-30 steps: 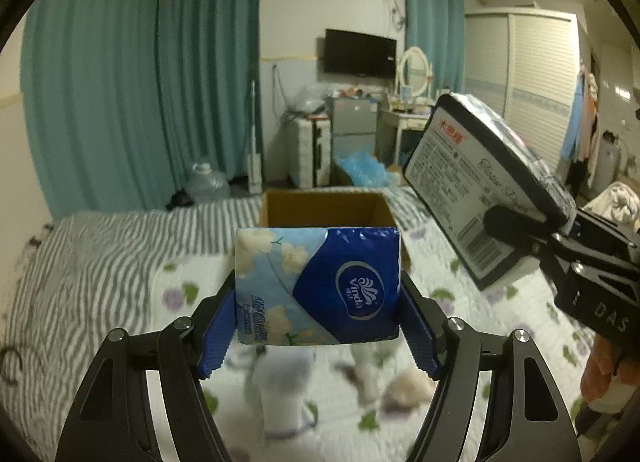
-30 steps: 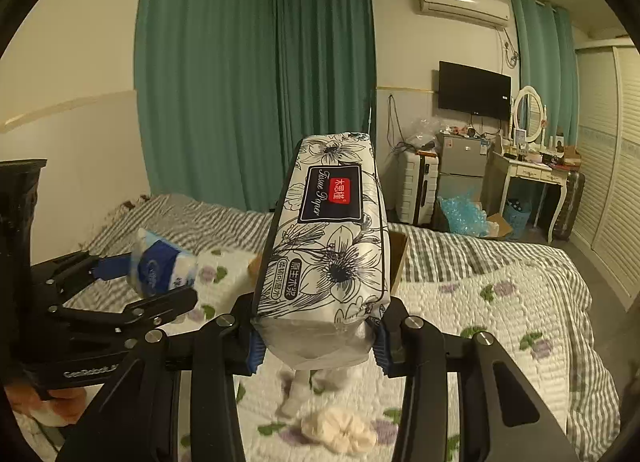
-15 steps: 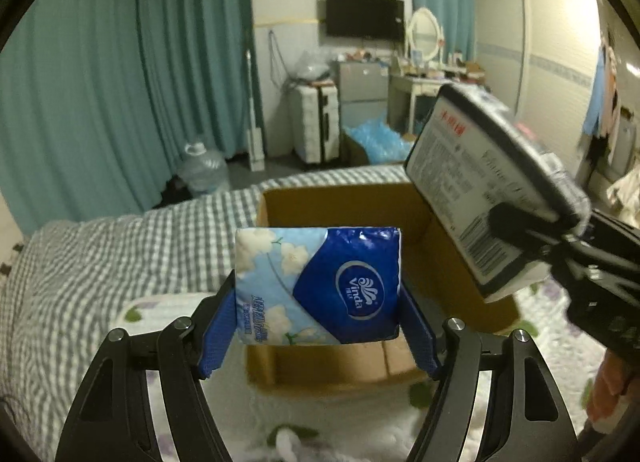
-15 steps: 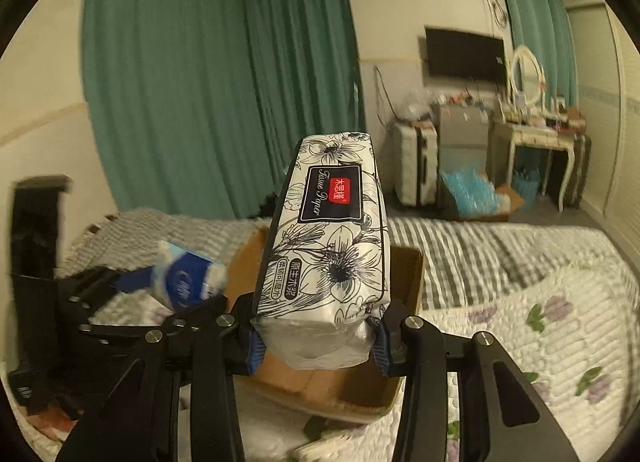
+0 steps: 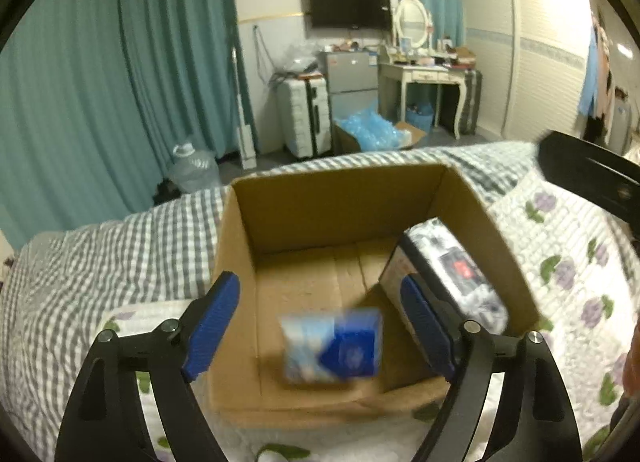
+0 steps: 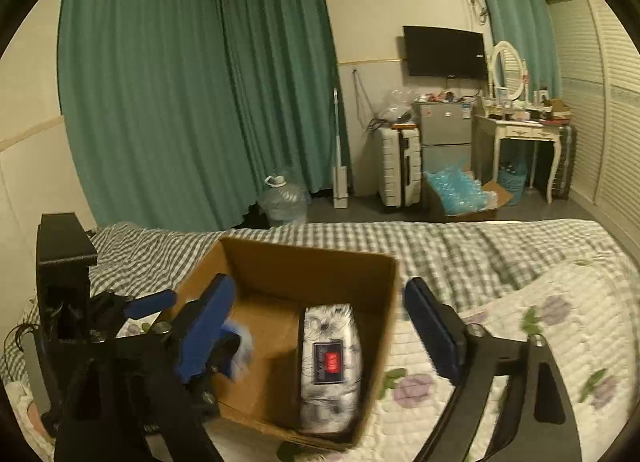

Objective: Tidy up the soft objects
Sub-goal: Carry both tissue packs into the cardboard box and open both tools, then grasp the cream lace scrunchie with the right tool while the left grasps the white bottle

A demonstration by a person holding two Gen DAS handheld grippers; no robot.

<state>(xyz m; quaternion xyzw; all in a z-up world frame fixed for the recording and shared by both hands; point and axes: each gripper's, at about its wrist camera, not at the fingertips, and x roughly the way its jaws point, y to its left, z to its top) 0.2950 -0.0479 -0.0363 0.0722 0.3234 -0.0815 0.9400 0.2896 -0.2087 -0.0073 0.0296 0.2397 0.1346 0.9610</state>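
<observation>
Left gripper (image 5: 320, 326): fingers spread, empty; blue pack (image 5: 332, 346) blurred between them, lower centre, inside box (image 5: 340, 202).
Right gripper (image 6: 320, 334): fingers spread, empty; floral pack (image 6: 330, 366) between them, in box on bed (image 6: 500, 250).

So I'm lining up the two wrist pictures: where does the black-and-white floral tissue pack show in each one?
Left wrist: the floral tissue pack lies inside the cardboard box, against its right wall, right of centre.
Right wrist: the same pack lies in the box's right half, low and central.
Shared landmark: the wall television, beyond the box.
</observation>
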